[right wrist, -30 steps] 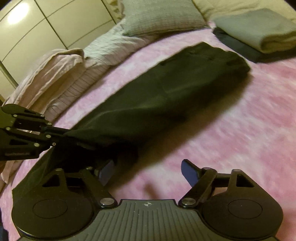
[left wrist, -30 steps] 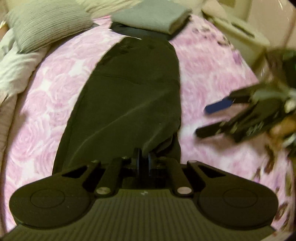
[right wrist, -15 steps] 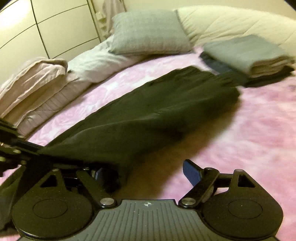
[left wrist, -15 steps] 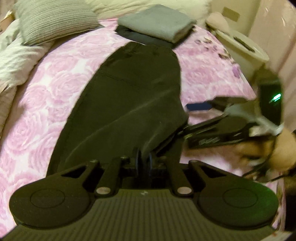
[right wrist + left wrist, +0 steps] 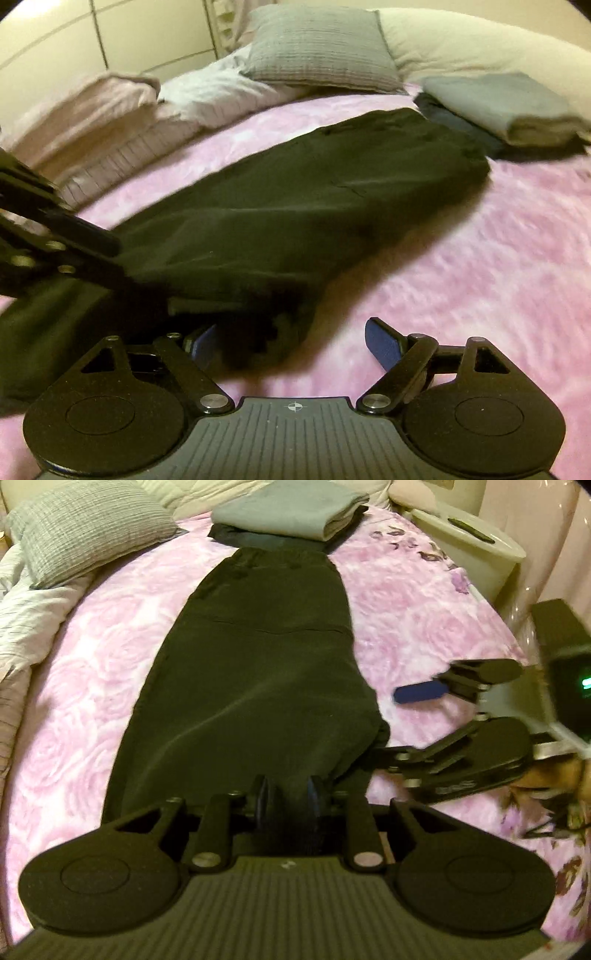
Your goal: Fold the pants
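Black pants [image 5: 258, 646] lie lengthwise on the pink floral bedspread [image 5: 424, 609], waistband at the far end. My left gripper [image 5: 290, 797] is shut on the near leg hem, with dark cloth bunched between its blue pads. My right gripper [image 5: 386, 725] comes in from the right and is open. Its lower finger reaches under the hem's right corner and its upper blue pad stands above the cloth. In the right wrist view the pants [image 5: 332, 206] run away to the upper right. There the hem corner droops between the spread fingers of the right gripper [image 5: 291, 341], and the left gripper [image 5: 122, 266] enters from the left.
A folded grey and dark stack [image 5: 291, 513] [image 5: 509, 107] sits just past the waistband. A grey pillow [image 5: 85, 528] and rumpled bedding [image 5: 110, 122] lie along the left. A white bedside unit [image 5: 469, 542] stands at the far right. A hand [image 5: 554, 775] holds the right gripper.
My right gripper has swung in toward the hem's right corner and now straddles it. The left gripper's fingers stand slightly wider apart than before, cloth still between them.
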A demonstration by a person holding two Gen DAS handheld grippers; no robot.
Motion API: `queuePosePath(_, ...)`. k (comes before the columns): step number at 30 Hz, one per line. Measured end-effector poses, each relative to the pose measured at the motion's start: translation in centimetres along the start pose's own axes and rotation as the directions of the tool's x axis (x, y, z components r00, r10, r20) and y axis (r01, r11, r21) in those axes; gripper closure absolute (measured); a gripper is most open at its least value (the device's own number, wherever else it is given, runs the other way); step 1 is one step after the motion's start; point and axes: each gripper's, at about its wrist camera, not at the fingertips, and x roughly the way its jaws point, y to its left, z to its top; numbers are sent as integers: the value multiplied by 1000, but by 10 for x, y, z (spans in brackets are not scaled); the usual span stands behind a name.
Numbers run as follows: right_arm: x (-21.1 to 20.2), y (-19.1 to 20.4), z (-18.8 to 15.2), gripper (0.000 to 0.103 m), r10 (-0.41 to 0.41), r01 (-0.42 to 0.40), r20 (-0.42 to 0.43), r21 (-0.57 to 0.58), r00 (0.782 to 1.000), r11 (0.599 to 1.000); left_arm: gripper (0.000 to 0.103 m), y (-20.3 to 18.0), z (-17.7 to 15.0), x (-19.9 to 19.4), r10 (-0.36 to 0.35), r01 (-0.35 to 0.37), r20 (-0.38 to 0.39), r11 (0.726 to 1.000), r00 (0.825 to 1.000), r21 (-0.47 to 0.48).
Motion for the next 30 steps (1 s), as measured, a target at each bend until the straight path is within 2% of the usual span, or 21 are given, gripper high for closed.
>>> queuePosePath(3, 11, -4, 3, 22, -22, 23, 19, -52, 1000, 998, 83, 2, -3, 0, 6, -6, 0, 1000, 1000, -12)
queuePosePath(6, -22, -15, -4, 23, -86, 87, 65, -22, 994, 996, 83, -3, -9, -2, 8, -8, -1, 1000, 1000, -13)
queuePosePath(9, -54, -25, -13, 23, -123, 119, 63, 54, 990, 991, 83, -9, -14, -5, 5, -5, -1, 1000, 1000, -8)
queuePosePath(12, -66, -28, -14, 23, -58, 53, 40, 113, 997, 992, 80, -17, -18, -1, 13, -13, 1, 1000, 1000, 3)
queuePosePath(16, -53, -29, -4, 26, 96, -98, 22, 224, 995, 970, 80, -24, -24, 16, 25, -25, -42, 1000, 999, 5)
queuePosePath(19, -36, -29, 9, 46, 176, -179, 33, 258, 984, 950, 79, -27, -35, 31, 10, -10, -103, 1000, 995, 0)
queuePosePath(21, -24, -28, 18, 53, 203, -206, 36, 246, 978, 947, 79, -30, -42, 30, 9, -8, -115, 1000, 993, 9)
queuePosePath(22, -19, -28, 20, 54, 199, -199, 20, 232, 980, 952, 79, -32, -46, 26, 10, -10, -115, 1000, 993, 4)
queuePosePath(24, -12, -31, 18, 56, 138, -120, -79, 196, 987, 973, 79, -33, -56, 14, 16, -18, -116, 1000, 993, -19)
queuePosePath(26, -16, -36, 14, 55, 113, -90, -133, 170, 985, 981, 79, -35, -64, 0, 32, -38, -120, 998, 992, -43)
queuePosePath(28, -31, -34, 15, 55, 75, -54, -147, 138, 986, 989, 79, -35, -73, -18, 53, -64, -123, 994, 991, -86)
queuePosePath(29, -38, -34, 18, 55, 43, -20, -163, 145, 986, 989, 78, -35, -78, -26, 64, -78, -124, 991, 990, -111)
queuePosePath(30, -45, -37, 19, 55, 45, -16, -170, 171, 984, 985, 78, -36, -83, -35, 76, -93, -125, 986, 989, -136)
